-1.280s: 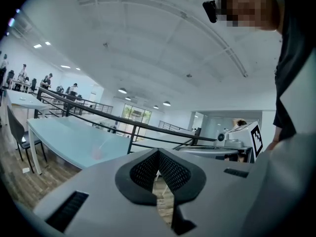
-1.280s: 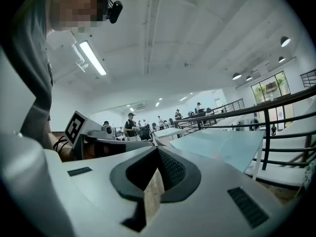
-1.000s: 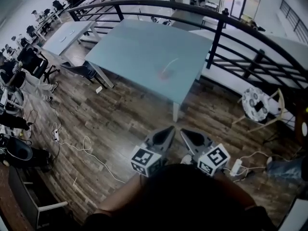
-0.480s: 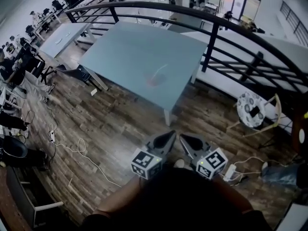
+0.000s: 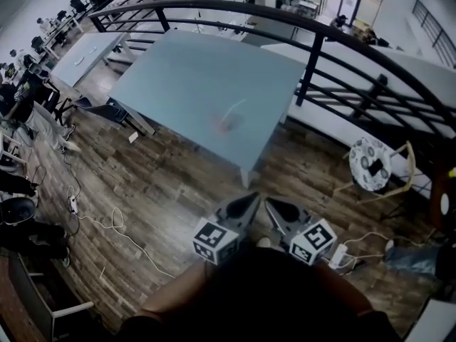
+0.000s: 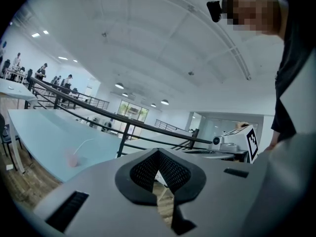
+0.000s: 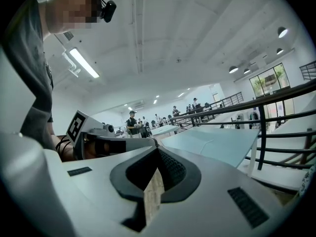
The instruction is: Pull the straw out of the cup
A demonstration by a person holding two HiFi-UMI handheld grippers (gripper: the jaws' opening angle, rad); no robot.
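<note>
My grey left gripper (image 5: 252, 197) and grey right gripper (image 5: 271, 201) are both clenched on nothing and held side by side close to my body. The small pink cup (image 5: 221, 125), with the thin white straw (image 5: 234, 107) in it, stands on the pale blue rectangular table (image 5: 171, 77) (well apart from both grippers).

The left hand-held gripper (image 5: 254, 196) and the right hand-held gripper (image 5: 271, 201) were low in front of the body, side by side, tips pointing forward. The jaws of each were closed together, with nothing between them. The forearms (image 5: 174, 296) angled inward.
</note>
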